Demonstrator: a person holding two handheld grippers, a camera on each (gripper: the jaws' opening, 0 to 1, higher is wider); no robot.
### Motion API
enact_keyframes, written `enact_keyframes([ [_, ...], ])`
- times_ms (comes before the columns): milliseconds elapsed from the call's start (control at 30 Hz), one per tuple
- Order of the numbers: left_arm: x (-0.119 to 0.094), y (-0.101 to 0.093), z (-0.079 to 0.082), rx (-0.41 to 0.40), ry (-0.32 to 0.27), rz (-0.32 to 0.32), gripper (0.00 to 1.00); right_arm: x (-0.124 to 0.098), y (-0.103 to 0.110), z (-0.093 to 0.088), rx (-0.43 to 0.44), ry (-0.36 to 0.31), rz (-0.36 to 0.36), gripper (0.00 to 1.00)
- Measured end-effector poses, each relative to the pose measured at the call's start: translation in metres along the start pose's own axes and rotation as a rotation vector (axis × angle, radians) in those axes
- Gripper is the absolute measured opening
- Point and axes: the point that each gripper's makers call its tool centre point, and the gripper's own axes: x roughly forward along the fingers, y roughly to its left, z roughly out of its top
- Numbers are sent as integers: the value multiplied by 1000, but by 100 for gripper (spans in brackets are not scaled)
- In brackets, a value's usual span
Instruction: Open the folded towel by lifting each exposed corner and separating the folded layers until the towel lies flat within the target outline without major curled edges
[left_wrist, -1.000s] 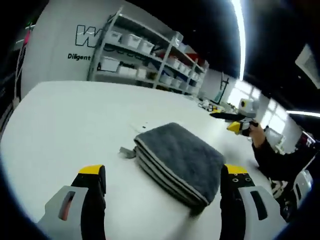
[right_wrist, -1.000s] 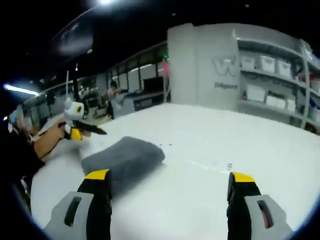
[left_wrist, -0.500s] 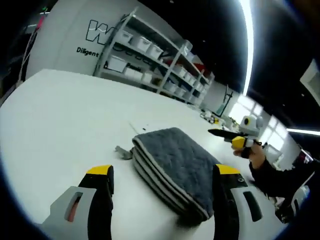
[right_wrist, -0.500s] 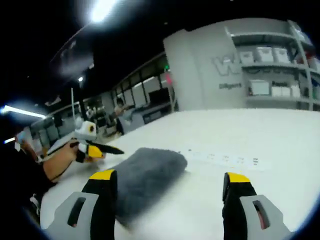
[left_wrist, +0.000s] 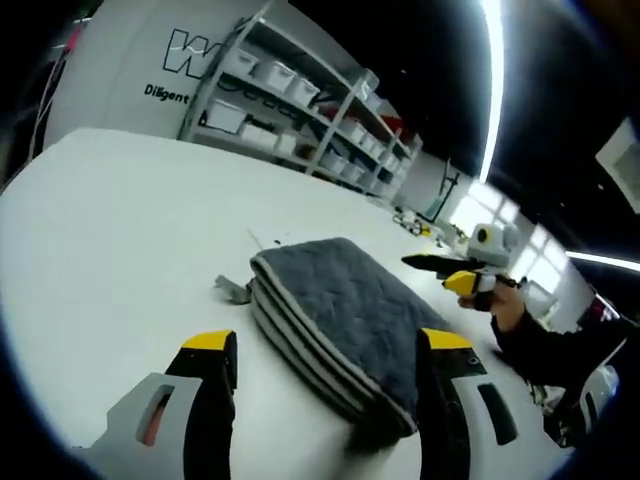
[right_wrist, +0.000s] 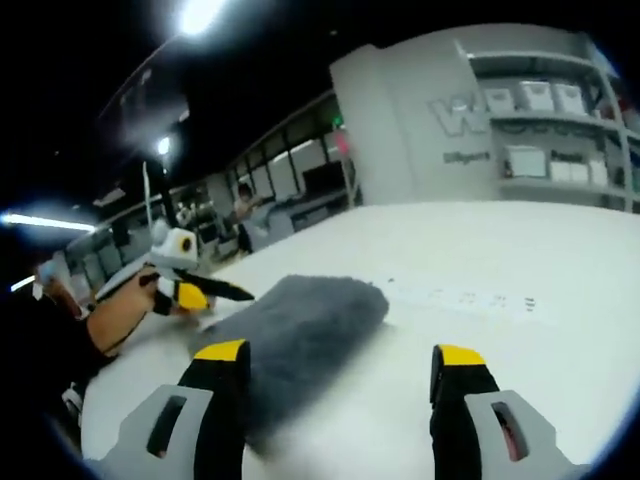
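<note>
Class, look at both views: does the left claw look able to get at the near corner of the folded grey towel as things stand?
Probably yes. The left claw is open, its jaws straddling the near corner of the folded towel on the white table, with nothing lying between them. The right claw is off to the side.

The right gripper (right_wrist: 340, 375) is hovering over the white table (right_wrist: 520, 330) with its yellow-tipped jaws standing wide apart and nothing between them. The folded grey towel (right_wrist: 300, 325) is lying just ahead of its left jaw, toward the table's left edge. Beyond the towel, the left gripper (right_wrist: 195, 290) is reaching in over that edge, held by a person's hand (right_wrist: 125, 310). Shelving with white bins (right_wrist: 545, 130) is standing past the table's far edge.
</note>
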Motion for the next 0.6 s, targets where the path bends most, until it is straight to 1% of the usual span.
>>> enact_keyframes([
  [67, 1, 0, -3, 0, 9, 9, 67, 4, 2, -3, 26, 6, 12, 74],
  [133, 2, 1, -3, -2, 12, 20, 67, 8, 6, -5, 74, 7, 28, 77],
  [267, 5, 2, 1, -13, 2, 22, 63, 17, 10, -8, 92, 19, 39, 77],
  [333, 7, 1, 0, -13, 3, 21, 61, 21, 12, -11, 89, 31, 45, 74],
  [400, 10, -3, -1, -17, 2, 12, 61, 23, 14, -13, 91, 39, 56, 72],
  [467, 14, -6, -3, -22, 9, 7, 61, 27, 15, -16, 116, 51, 76, 70],
  [600, 17, -4, -10, -9, 36, 18, 58, 29, 17, -20, 146, 52, 76, 59],
])
